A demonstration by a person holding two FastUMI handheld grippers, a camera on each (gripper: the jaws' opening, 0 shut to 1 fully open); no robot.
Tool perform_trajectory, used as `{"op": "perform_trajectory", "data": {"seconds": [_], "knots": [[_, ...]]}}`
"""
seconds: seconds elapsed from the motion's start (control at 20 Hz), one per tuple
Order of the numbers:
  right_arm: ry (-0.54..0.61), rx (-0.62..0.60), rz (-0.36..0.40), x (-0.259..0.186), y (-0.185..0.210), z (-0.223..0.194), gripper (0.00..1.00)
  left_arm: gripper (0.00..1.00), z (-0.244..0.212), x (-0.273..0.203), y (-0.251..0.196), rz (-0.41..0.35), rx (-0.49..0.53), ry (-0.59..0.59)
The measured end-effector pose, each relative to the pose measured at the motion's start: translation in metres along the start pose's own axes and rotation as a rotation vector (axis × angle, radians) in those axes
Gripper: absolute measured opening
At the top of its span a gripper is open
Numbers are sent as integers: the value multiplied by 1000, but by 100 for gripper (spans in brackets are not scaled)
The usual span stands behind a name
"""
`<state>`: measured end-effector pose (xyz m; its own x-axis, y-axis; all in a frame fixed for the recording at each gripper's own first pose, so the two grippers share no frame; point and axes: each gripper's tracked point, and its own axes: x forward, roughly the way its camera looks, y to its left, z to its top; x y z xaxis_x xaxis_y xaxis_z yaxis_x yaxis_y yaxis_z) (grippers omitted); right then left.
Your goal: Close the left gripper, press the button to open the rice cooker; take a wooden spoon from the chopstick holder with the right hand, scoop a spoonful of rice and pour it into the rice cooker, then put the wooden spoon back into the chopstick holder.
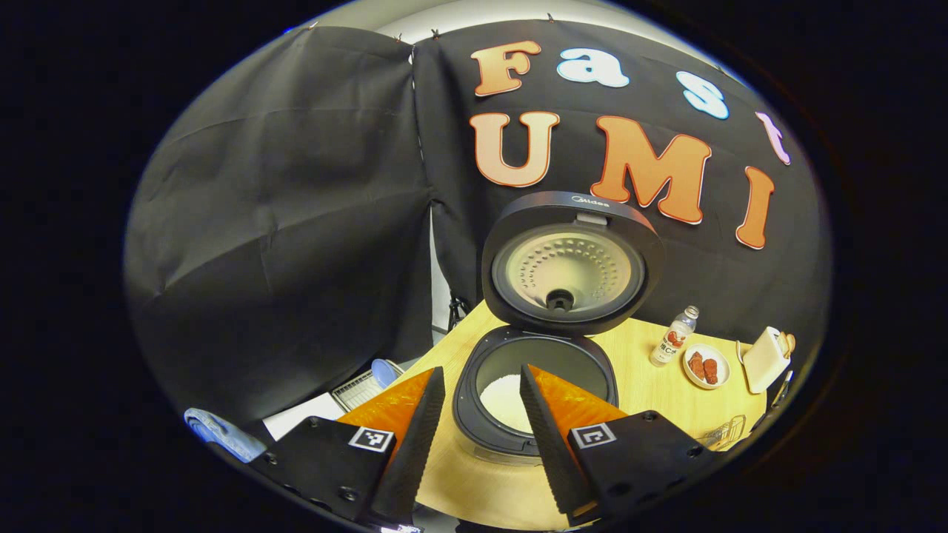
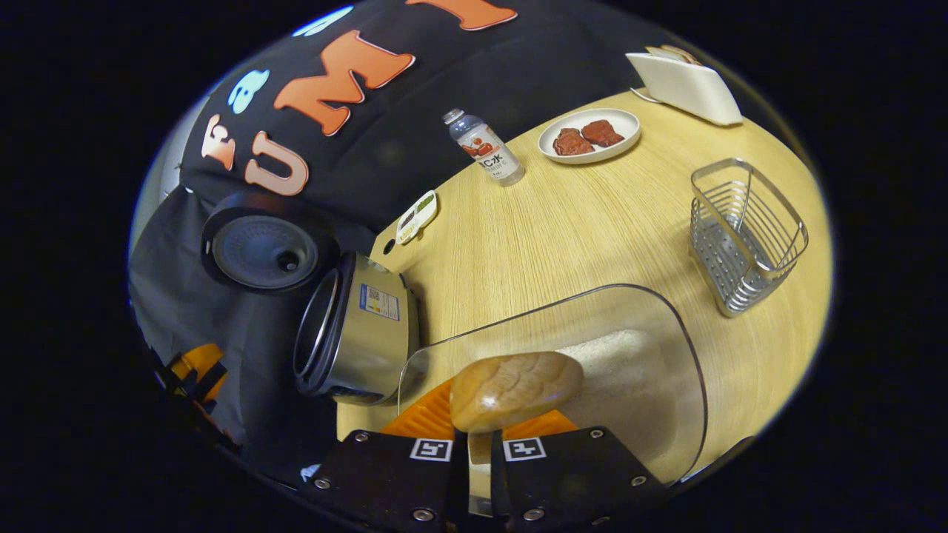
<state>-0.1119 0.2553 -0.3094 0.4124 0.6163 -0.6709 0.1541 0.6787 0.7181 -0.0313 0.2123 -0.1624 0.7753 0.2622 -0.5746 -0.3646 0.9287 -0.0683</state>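
The rice cooker [image 1: 474, 414] stands with its lid [image 1: 570, 263] raised, and white rice [image 1: 503, 400] lies in its pot. My left gripper [image 1: 481, 377] hovers in front of the cooker, open, with nothing between its fingers. In the right gripper view, my right gripper [image 2: 474, 437] is shut on the handle of a wooden spoon [image 2: 515, 389]. The spoon's bowl hangs over a clear container [image 2: 689, 355] that holds rice [image 2: 615, 363]. To the left of it the cooker [image 2: 363, 333] shows from the side. The wire chopstick holder [image 2: 740, 237] stands farther right on the table, with nothing in it.
On the wooden table [image 2: 563, 222] at the back stand a small bottle [image 2: 485, 148], a plate of reddish food [image 2: 589, 135] and a white box [image 2: 685, 85]. A small white-green item [image 2: 416, 216] lies near the table's edge. Black cloth walls close in the booth.
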Motion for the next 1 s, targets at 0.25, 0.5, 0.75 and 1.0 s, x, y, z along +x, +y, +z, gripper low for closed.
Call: {"op": "perform_trajectory", "data": {"seconds": [0.25,0.5,0.75,1.0], "knots": [[19,92,64,-7,-7,1,11,65,4,0,-7,-2,18,-1],[-19,166,132,-31,-14,22,11,72,13,-1,-14,-2,42,-17],[-79,278,224,-63,-10,59,11,65,30,-6,-25,-29,58,-62],[-113,390,351,-83,21,91,11,65,44,-18,-34,-74,70,-120]]}}
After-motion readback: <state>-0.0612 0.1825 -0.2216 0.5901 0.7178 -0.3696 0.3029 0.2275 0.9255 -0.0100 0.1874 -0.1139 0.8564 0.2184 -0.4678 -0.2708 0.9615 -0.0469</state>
